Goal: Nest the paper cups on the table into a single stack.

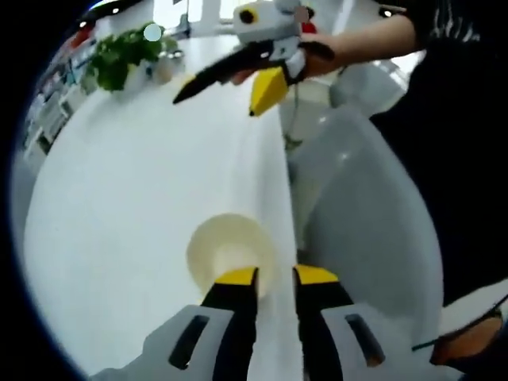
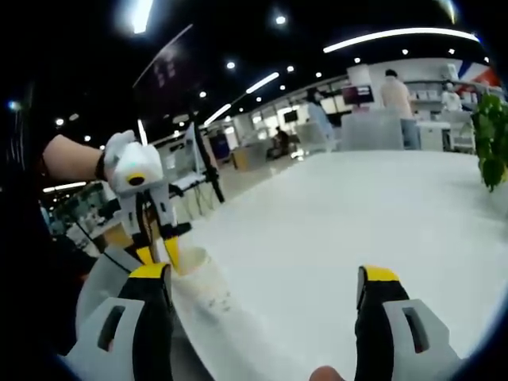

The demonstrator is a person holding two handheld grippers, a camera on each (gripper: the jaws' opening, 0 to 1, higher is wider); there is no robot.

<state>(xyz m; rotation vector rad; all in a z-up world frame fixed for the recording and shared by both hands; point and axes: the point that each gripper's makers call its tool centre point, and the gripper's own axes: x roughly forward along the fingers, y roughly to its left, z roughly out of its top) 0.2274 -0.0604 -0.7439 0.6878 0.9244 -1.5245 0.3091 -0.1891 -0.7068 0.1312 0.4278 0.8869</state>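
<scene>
A cream paper cup stands near the white table's edge, its mouth facing the left gripper view. My left gripper has its jaws close together astride the cup's rim, one fingertip over the mouth and the other outside the wall. From the right gripper view the same cup sits under the left gripper, just beside my own left jaw. My right gripper is wide open with bare table between its jaws. It hovers above the far tabletop as the right gripper in the left gripper view.
A potted green plant stands at the far end of the table, also seen as the plant. A white chair sits close against the table edge beside the cup. A person's dark-sleeved arm holds the right gripper.
</scene>
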